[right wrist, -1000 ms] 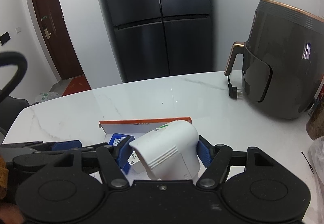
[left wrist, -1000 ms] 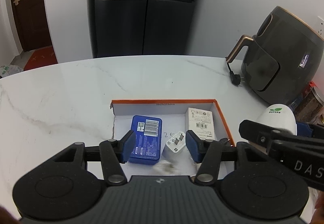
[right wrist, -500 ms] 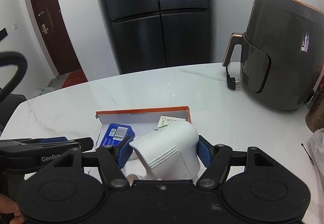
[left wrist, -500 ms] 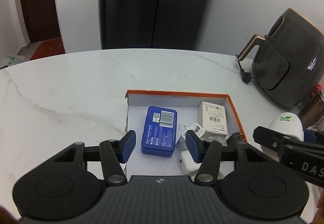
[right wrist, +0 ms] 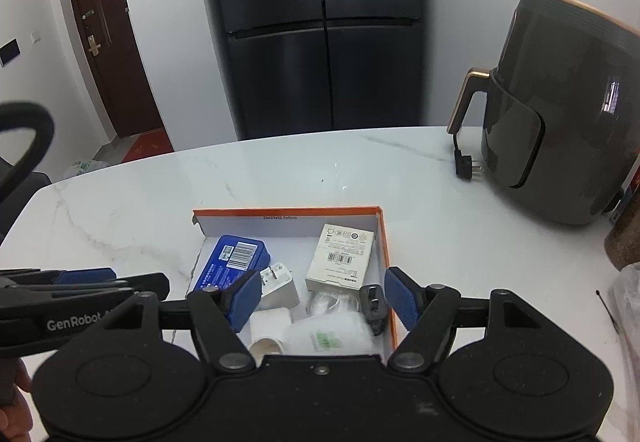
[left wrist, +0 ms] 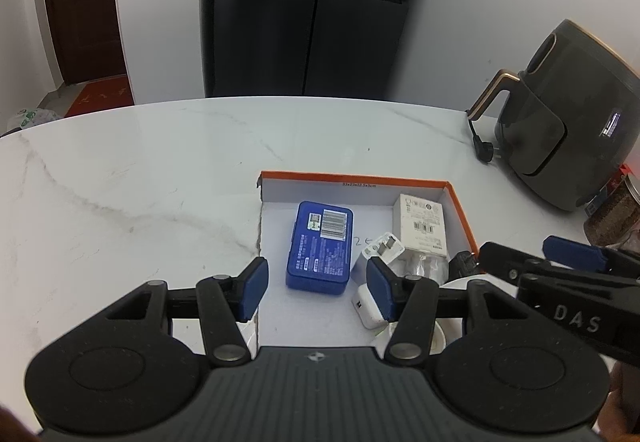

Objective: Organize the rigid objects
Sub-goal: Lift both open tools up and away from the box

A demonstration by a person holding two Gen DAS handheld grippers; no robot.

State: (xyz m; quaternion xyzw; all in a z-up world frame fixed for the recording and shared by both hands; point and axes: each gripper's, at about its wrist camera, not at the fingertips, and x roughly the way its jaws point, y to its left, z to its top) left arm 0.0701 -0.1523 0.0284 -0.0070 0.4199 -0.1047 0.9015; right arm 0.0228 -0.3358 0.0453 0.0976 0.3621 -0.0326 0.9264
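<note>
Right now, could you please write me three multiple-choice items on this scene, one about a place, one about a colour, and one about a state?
1. Where is the blue case?
A. inside the orange-rimmed box
B. beside the air fryer
C. on the floor

2. What colour is the refrigerator?
A. white
B. black
C. red

3. How is the right gripper?
A. shut on the blue case
B. shut on a plug
C. open, holding nothing

Answers: 1 A, the case lies on the box floor near its left wall. 2 B, its doors look black. 3 C, its jaws are spread above the white bottle lying in the box.
</note>
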